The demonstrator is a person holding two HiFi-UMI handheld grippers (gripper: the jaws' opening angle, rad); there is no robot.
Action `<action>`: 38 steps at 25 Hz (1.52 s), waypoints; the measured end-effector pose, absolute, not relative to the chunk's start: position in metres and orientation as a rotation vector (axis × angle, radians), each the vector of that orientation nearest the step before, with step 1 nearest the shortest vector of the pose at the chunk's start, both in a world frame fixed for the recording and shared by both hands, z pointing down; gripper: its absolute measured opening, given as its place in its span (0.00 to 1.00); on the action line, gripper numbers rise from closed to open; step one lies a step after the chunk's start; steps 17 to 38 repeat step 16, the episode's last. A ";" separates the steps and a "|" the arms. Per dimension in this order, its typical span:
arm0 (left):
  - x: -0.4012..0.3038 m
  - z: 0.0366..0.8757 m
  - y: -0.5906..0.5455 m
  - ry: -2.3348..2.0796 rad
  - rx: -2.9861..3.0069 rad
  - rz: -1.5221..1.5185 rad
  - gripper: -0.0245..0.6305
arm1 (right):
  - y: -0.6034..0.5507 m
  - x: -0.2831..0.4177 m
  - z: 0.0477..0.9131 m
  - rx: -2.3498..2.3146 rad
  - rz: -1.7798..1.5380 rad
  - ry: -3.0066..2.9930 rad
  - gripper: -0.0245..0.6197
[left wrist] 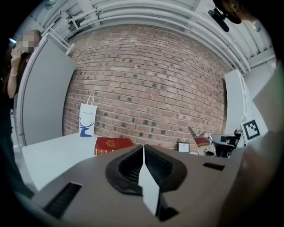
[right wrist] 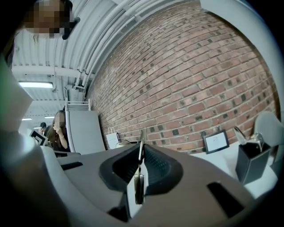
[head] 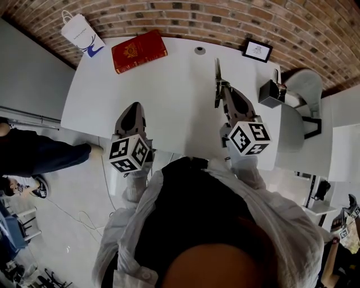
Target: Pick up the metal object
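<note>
The metal object (head: 217, 70), a thin flat strip, is sitting edge-on between the pads of the right claw (head: 224, 89). The claw is clamping on it, and the strip's far end is sticking out past the tips. In the head view it is showing over the right half of the worktop (head: 169, 95), pointing toward the back edge. No view is showing whether it is touching the surface.

Just right of it, near the right edge, a black holder (head: 271, 93) is standing. A small framed picture (head: 257, 50) is standing at the back right corner. A small round thing (head: 199, 50) is lying at the middle of the back edge. A red book (head: 139, 50) is lying flat at the back, left of the middle. A white paper bag with a blue deer print (head: 82, 34) is standing at the back left corner.

The left claw (head: 133, 107) is hovering over the front left part of the worktop, well apart from the strip. Its jaws are pressing together with nothing between them. A brick wall (head: 225, 17) is running behind the worktop.
</note>
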State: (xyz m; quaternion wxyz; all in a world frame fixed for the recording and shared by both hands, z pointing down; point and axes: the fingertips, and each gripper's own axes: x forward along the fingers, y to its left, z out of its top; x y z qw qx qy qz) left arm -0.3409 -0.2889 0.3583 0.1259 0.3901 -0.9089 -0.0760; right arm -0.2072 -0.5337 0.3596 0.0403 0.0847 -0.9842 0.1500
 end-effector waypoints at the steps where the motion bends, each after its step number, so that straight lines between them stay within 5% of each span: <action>1: -0.341 0.358 -0.289 -2.647 1.135 -0.220 0.08 | -0.533 -0.207 0.360 0.259 0.456 -3.009 0.09; 38: -0.338 0.369 -0.290 -2.627 1.132 -0.178 0.07 | -0.538 -0.206 0.372 0.273 0.439 -2.954 0.09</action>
